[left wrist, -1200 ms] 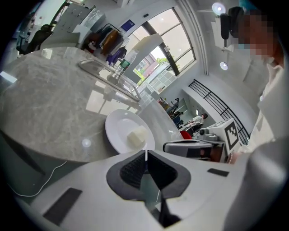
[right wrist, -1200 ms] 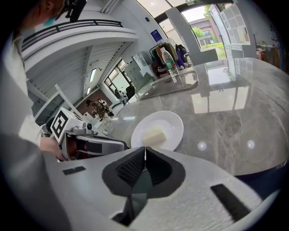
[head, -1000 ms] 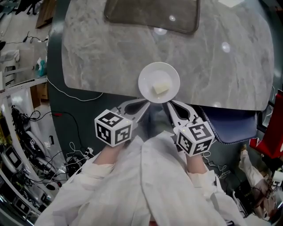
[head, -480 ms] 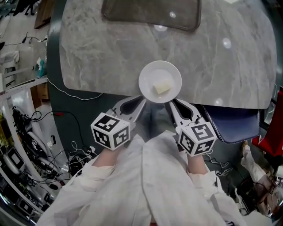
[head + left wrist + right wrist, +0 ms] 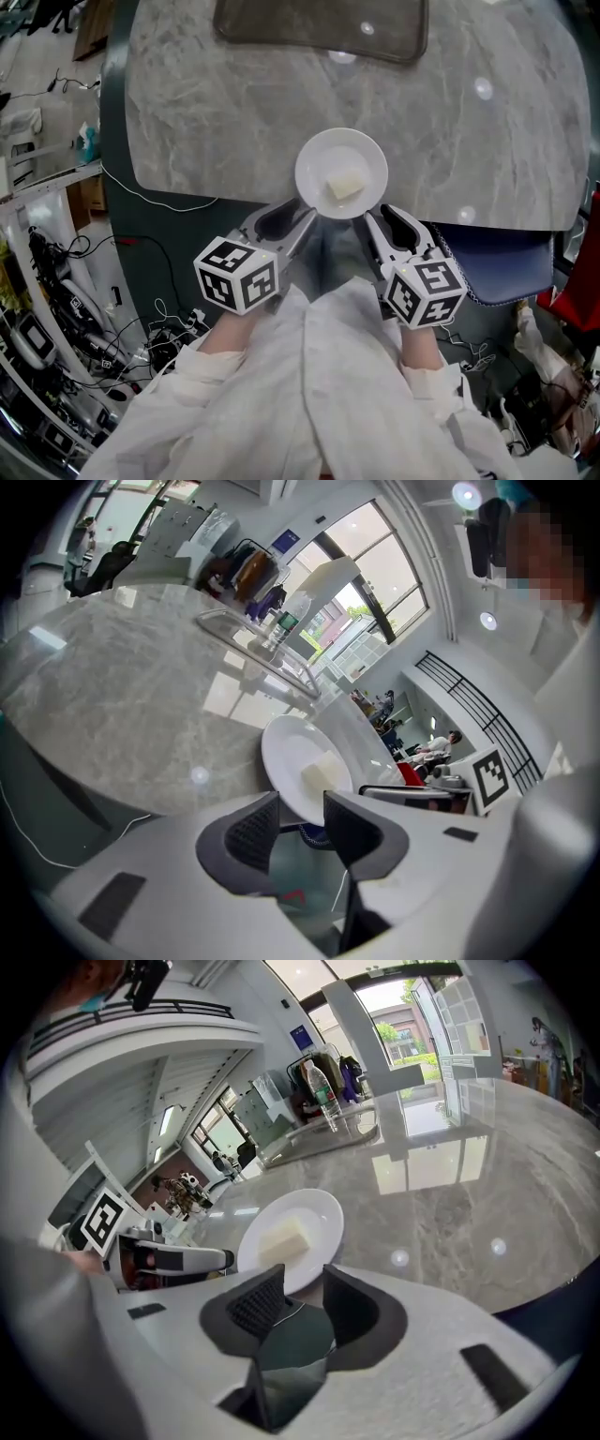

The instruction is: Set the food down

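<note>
Nothing legible is showing anywhere. The two marker cubes (image 5: 237, 274) (image 5: 427, 292), just off the near edge of the table (image 5: 234, 112), are carrying only black-and-white square patterns. Beyond the table's far edge a small blue sign (image 5: 286, 542) (image 5: 303, 1037) is hanging, too small to read.

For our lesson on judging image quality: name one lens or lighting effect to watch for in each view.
Head view: lamp glare spots the marble table, whose edges bow. Left gripper view: the wide lens bends the window frames. Right gripper view: window reflections wash out the table beyond the plate.
</note>
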